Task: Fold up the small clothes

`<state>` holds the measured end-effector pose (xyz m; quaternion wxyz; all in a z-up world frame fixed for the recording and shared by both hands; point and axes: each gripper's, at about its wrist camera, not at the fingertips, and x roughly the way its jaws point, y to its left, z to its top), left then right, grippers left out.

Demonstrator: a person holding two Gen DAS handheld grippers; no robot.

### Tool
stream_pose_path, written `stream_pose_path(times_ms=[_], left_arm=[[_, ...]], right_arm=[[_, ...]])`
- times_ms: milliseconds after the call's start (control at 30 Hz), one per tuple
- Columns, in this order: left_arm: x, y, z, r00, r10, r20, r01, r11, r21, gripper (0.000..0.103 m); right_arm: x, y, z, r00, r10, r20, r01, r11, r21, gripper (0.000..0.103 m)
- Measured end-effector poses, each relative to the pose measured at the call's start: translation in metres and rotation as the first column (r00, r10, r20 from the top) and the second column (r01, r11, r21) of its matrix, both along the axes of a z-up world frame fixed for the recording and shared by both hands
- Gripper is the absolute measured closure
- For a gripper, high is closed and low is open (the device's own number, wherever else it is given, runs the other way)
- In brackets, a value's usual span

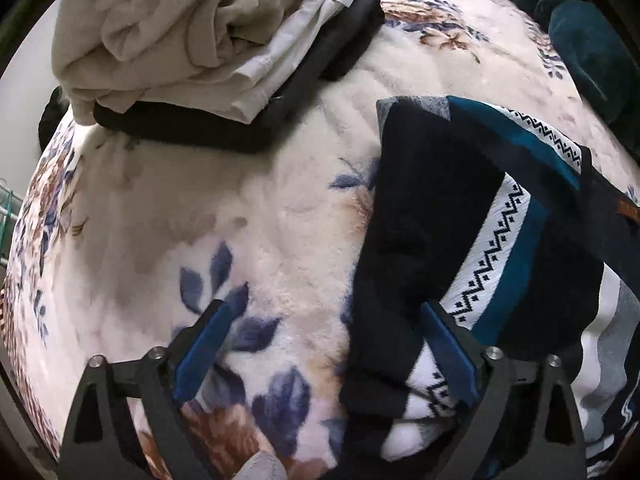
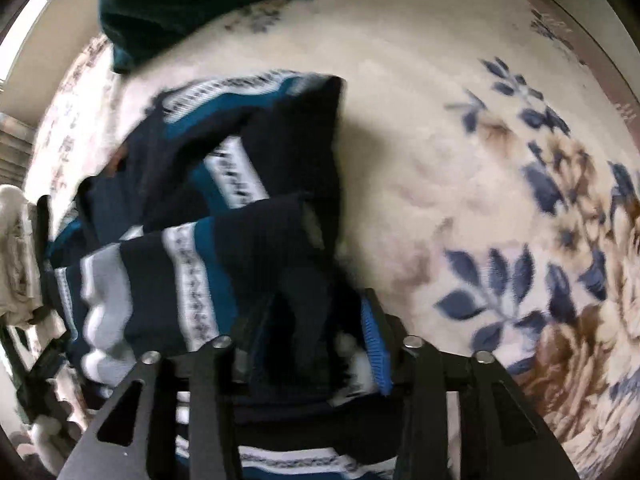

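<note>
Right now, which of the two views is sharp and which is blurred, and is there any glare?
Left wrist view: sharp, the white zigzag band on the dark navy and teal knitted sweater reads clearly; strong fisheye bending at the edges. Right wrist view: motion blur smears the same sweater and the cream floral fleece blanket; bright overexposed window at upper left.

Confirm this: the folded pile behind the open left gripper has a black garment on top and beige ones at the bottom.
Wrong order. The left wrist view shows the folded pile with beige on top and the black garment at the bottom. The left gripper is open, as stated.
</note>
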<state>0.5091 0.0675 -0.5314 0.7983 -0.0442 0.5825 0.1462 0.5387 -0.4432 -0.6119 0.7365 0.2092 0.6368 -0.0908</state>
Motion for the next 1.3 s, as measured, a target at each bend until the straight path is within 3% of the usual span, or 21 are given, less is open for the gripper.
stream_pose_path(times_ms=[100, 233, 433, 567, 633, 700, 800, 900, 967, 1067, 1167, 1300], left_arm=[[0.002, 0.000, 0.004, 1.000, -0.010, -0.006, 0.010, 1.000, -0.002, 0.003], [0.005, -0.004, 0.029, 1.000, -0.029, 0.009, 0.028, 1.000, 0.009, 0.003], [0.002, -0.035, 0.065, 0.993, -0.114, 0.030, 0.114, 0.993, 0.012, 0.003], [0.007, -0.029, 0.022, 0.992, -0.099, -0.081, 0.105, 0.991, 0.084, 0.003], [0.004, -0.014, -0.001, 0.993, -0.058, -0.104, 0.059, 0.998, 0.009, 0.003], [0.002, -0.008, 0.000, 0.997, -0.029, -0.075, 0.027, 0.999, -0.033, 0.003], [-0.010, -0.023, 0.025, 0.998, -0.056, -0.034, 0.057, 0.998, 0.030, 0.003], [-0.042, -0.056, 0.060, 0.994, -0.113, 0.004, 0.113, 0.993, 0.030, 0.003], [-0.073, -0.087, 0.082, 0.987, -0.162, 0.020, 0.162, 0.986, 0.028, 0.003], [-0.131, -0.144, 0.107, 0.973, -0.227, 0.038, 0.226, 0.974, 0.027, 0.003], [-0.189, -0.205, 0.116, 0.965, -0.262, 0.023, 0.262, 0.965, 0.021, 0.003], [-0.261, -0.292, 0.107, 0.961, -0.274, -0.032, 0.275, 0.960, 0.050, 0.003]], right_arm=[[-0.001, -0.004, -0.009, 1.000, 0.007, -0.016, -0.007, 1.000, 0.000, 0.045], [0.002, -0.001, 0.004, 1.000, 0.004, -0.014, -0.004, 1.000, -0.001, 0.045], [-0.013, -0.013, 0.034, 0.996, -0.073, 0.041, 0.066, 0.986, 0.156, 0.043], [-0.020, -0.015, 0.009, 0.999, -0.035, -0.016, 0.037, 0.990, 0.134, 0.043], [-0.022, -0.018, -0.009, 0.997, -0.046, -0.061, 0.055, 0.989, 0.137, 0.042], [-0.022, -0.020, -0.009, 0.997, -0.051, -0.065, 0.061, 0.986, 0.157, 0.042], [-0.028, -0.020, 0.018, 0.998, -0.046, -0.039, 0.052, 0.982, 0.183, 0.041], [-0.049, -0.022, 0.053, 0.999, -0.032, -0.017, 0.035, 0.969, 0.246, 0.041], [-0.063, -0.023, 0.073, 1.000, -0.013, -0.007, 0.015, 0.958, 0.287, 0.031], [-0.083, -0.031, 0.095, 0.999, 0.039, 0.018, -0.043, 0.938, 0.344, 0.026], [-0.096, -0.042, 0.106, 0.991, 0.128, 0.029, -0.130, 0.921, 0.367, 0.026], [-0.104, -0.076, 0.104, 0.965, 0.259, 0.025, -0.249, 0.891, 0.380, 0.026]])
